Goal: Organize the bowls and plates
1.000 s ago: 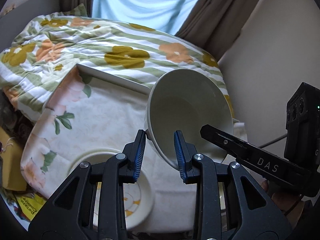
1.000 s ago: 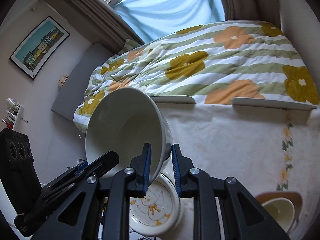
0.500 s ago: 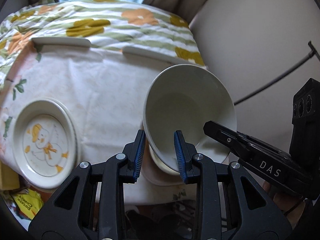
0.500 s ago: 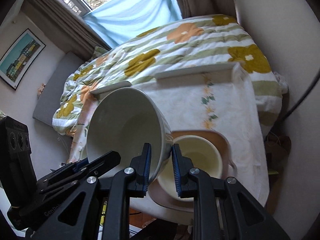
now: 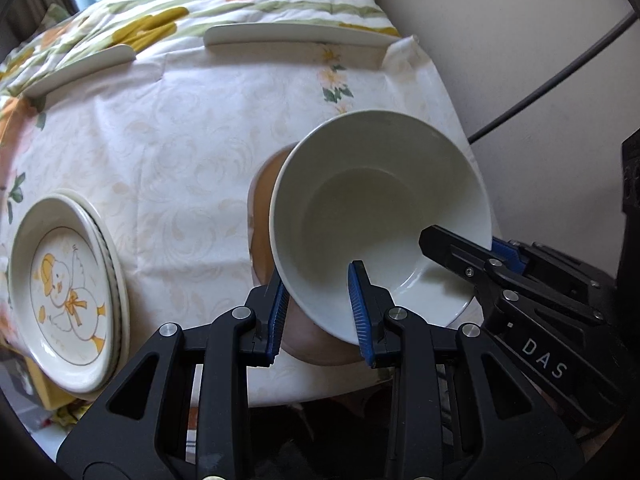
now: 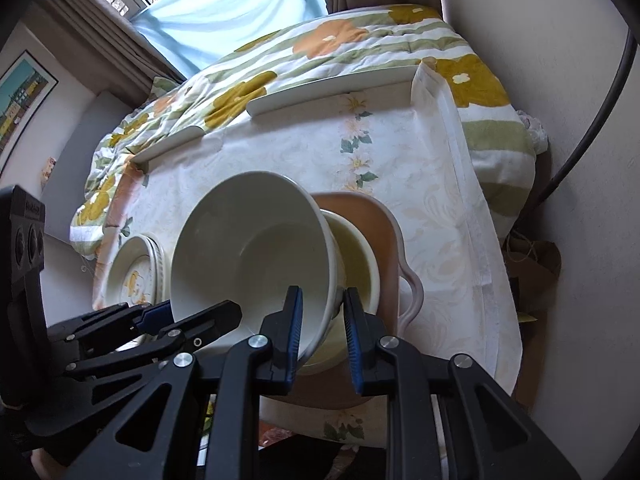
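1. I see the counter under a white cloth, with a floral quilt past its far edge.
2. A stack of plates, duck-printed on top, sits at the counter's near left edge.
3. A pink tray at the near right edge carries a cream bowl.
4. My left hand-held gripper and right hand-held gripper are both clamped on the rim of the white bowl, which hangs tilted directly over the cream bowl.
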Demonstrator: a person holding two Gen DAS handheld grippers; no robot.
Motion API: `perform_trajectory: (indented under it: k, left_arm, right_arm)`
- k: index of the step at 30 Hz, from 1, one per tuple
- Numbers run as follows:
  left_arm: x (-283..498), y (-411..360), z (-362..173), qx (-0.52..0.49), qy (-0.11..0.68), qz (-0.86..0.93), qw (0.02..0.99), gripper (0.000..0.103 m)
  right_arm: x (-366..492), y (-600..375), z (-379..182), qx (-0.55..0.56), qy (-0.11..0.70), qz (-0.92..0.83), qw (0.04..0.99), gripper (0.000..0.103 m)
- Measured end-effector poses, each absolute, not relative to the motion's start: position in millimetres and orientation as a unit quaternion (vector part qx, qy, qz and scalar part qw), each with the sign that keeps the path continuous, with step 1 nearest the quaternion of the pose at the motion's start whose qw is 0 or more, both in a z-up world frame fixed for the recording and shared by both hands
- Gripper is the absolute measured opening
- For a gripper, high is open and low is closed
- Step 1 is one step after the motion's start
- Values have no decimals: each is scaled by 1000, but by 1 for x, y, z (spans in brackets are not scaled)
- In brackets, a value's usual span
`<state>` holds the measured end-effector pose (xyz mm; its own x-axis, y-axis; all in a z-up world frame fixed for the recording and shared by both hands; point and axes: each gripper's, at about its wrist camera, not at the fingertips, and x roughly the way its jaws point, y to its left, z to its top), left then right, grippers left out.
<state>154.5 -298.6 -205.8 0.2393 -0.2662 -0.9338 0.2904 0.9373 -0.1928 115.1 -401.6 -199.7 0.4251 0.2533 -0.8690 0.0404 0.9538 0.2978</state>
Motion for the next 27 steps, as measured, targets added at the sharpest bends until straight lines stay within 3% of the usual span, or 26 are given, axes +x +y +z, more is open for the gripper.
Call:
perform_trajectory:
  k: [15, 27]
  left_arm:
    - [155, -324, -217, 112, 577, -151, 795, 26]
    - [154, -327, -222, 129, 573, -143, 797, 27]
  right_arm:
    - [113, -402, -211, 115, 537, 56, 834, 19]
    - [111, -403, -210, 100, 530, 56, 840, 19]
